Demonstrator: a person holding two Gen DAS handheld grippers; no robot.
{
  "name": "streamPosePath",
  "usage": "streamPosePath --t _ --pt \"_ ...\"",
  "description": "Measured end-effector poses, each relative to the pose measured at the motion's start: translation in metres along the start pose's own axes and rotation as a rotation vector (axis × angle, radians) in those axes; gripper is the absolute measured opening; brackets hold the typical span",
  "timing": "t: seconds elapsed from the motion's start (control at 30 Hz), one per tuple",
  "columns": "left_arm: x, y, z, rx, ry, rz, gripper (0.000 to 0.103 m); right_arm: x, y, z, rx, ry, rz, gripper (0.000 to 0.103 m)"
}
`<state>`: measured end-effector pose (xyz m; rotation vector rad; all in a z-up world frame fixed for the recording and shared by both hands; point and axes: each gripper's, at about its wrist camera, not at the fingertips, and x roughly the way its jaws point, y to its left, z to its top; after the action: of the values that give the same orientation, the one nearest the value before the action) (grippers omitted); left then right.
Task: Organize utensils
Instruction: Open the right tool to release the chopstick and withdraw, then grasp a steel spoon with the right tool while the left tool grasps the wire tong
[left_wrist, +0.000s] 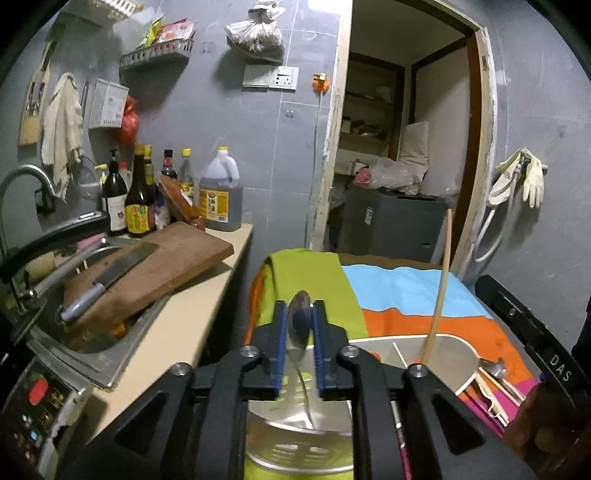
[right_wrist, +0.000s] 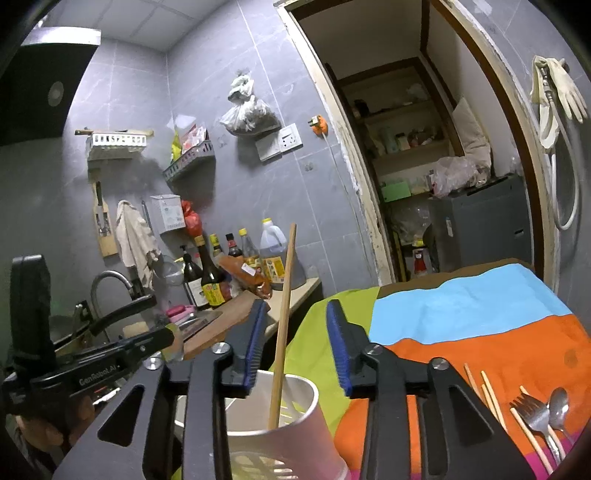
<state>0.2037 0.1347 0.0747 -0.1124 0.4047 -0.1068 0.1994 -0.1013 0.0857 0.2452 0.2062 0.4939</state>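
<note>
Left gripper (left_wrist: 300, 325) has its blue pads pinched on a metal spoon (left_wrist: 298, 325), bowl up, handle reaching down into the utensil holder (right_wrist: 295, 424) on the striped cloth (right_wrist: 461, 317). Over on the right, the right gripper (right_wrist: 297, 343) hangs above that holder with jaws spread wide, and a wooden chopstick (right_wrist: 283, 325) stands between them, touching neither. A fork (right_wrist: 532, 413), another spoon (right_wrist: 557, 402) and more chopsticks (right_wrist: 491, 398) lie on the cloth just beside the holder.

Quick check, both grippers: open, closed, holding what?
Left gripper: closed on a metal spoon.
Right gripper: open, holding nothing.
</note>
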Motion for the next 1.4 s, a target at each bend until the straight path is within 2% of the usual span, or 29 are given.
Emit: streamPosePath --t 0.13,0.2,0.27,0.33,0.47,0.53,0.63,0.97,1.23,1.4 --pt "-0.008 -0.005 0.002 -0.020 -0.019 -0.020 0.029 -0.014 -0.004 0.005 -0.025 -0.029 -0.017 0.054" --pt "-0.012 -0.010 0.004 -0.027 -0.036 -0.029 0.033 -0.022 -0.007 0.008 -0.041 -0.042 -0.029 0.058" --pt "-0.018 -0.017 0.004 -0.032 -0.063 -0.028 0.038 -0.031 -0.011 0.012 -0.054 -0.060 -0.044 0.070" --pt "-0.024 -0.025 0.004 -0.033 -0.089 -0.036 0.051 -0.041 -0.016 0.016 -0.069 -0.077 -0.056 0.078" --pt "-0.033 -0.044 0.005 -0.024 -0.134 -0.062 0.065 -0.062 -0.028 0.024 -0.114 -0.095 -0.093 0.091" --pt "-0.037 -0.057 0.003 -0.013 -0.151 -0.082 0.079 -0.073 -0.036 0.028 -0.124 -0.103 -0.108 0.103" --pt "-0.043 -0.075 0.000 -0.008 -0.177 -0.112 0.095 -0.087 -0.045 0.033 -0.152 -0.109 -0.130 0.103" --pt "-0.041 -0.135 -0.015 0.037 -0.159 -0.209 0.097 -0.125 -0.085 0.037 -0.249 -0.065 -0.253 0.103" --pt "-0.021 -0.179 -0.036 0.099 -0.046 -0.226 0.097 -0.138 -0.127 0.025 -0.269 0.021 -0.367 0.103" --pt "-0.002 -0.200 -0.053 0.124 0.049 -0.217 0.097 -0.130 -0.152 0.011 -0.287 0.145 -0.431 0.103"
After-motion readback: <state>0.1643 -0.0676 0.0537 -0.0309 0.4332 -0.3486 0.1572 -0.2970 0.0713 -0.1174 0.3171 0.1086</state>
